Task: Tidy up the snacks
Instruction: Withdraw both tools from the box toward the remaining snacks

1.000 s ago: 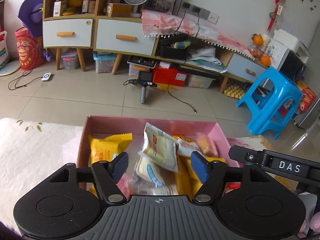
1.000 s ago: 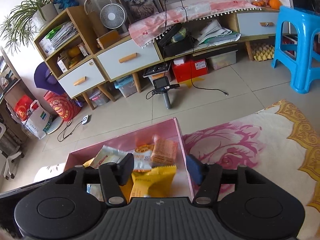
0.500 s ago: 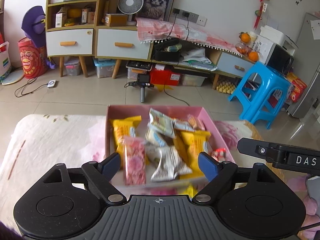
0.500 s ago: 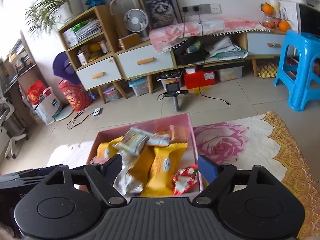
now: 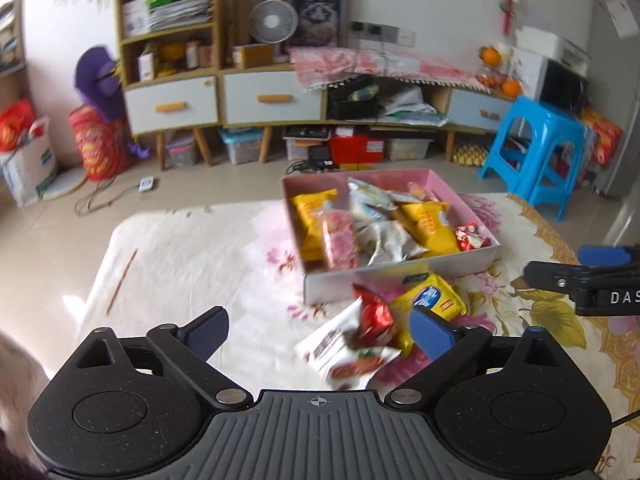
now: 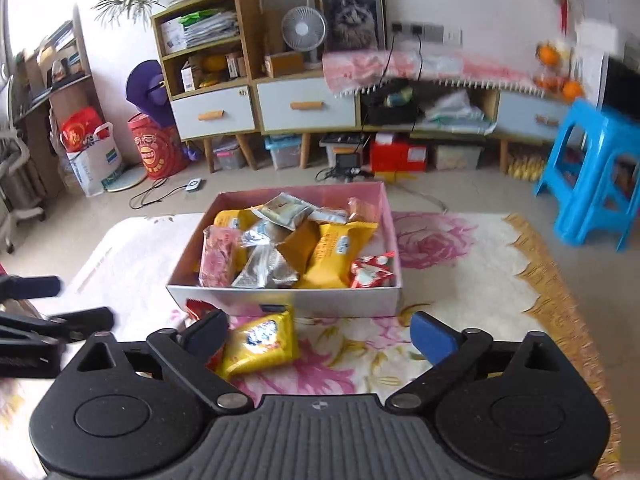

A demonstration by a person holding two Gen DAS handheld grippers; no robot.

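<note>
Much of both views is filled by a soft cream cloth printed with pink roses and edged in gold [image 6: 460,280], spread flat and left bare on its wide left part. Near its far edge a shallow rectangular pink cardboard box [image 6: 288,300] is set, heaped with crinkled foil and plastic snack packets in yellow, silver, pink and red. Just before the box's near wall, three loose packets are seen lying together on the cloth: a white glossy packet [image 5: 344,344], a yellow pillow-shaped packet [image 6: 260,340] and a red foil packet [image 5: 372,316], the last two overlapping. The left gripper [image 5: 320,332] is held over the cloth with jaws opening and nothing pressed between its blue pads; the right gripper [image 6: 320,336] is likewise opening, the yellow packet lying beside its left finger, unheld.
</note>
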